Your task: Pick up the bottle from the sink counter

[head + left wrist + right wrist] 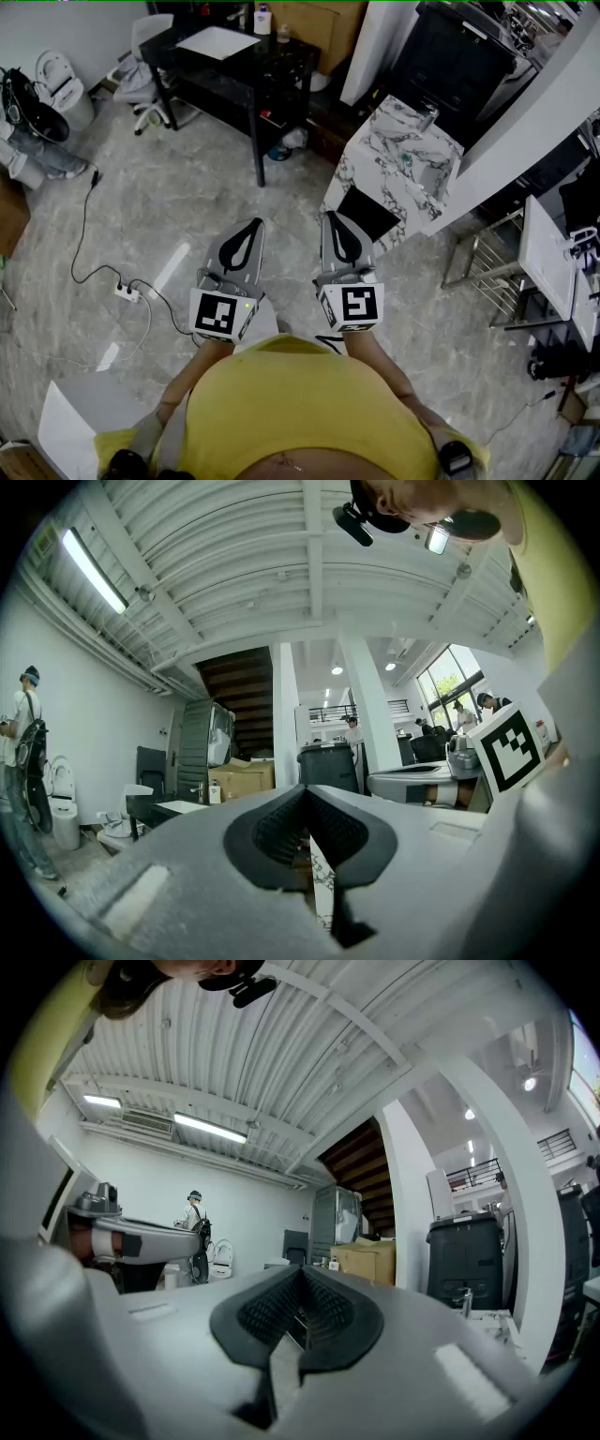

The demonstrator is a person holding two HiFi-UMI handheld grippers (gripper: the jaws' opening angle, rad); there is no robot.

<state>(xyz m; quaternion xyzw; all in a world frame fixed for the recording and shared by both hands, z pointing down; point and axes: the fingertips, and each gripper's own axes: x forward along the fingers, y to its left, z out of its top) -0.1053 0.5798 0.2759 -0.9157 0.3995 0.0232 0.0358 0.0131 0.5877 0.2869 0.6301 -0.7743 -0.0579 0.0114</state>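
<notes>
left gripper (251, 226): jaws pressed together tip to tip with nothing between them; you hold it level, pointing away from you over the floor.
right gripper (334, 217): jaws likewise closed on nothing; it is level and beside the left one.
sink counter (386, 161): marble-topped, ahead of you and to the right. its near end lies just beyond the right gripper's tip and its faucet (427, 116) stands at the far end.
bottle: no view shows it clearly. a small greenish speck near the middle of the counter is too small to name, so its long axis cannot be told.
other bottle: a white bottle (262, 19) stands on the black table (234, 66), far and to the left (not on the sink counter, so likely not your target).
direction that matters: the counter lies to the far right of both jaws, so the right gripper is the nearer one.
step in hand: approach, nothing grasped yet.
next move calls for: spreading the right jaws and swinging them right over the marble until the bottle shows between them.
</notes>
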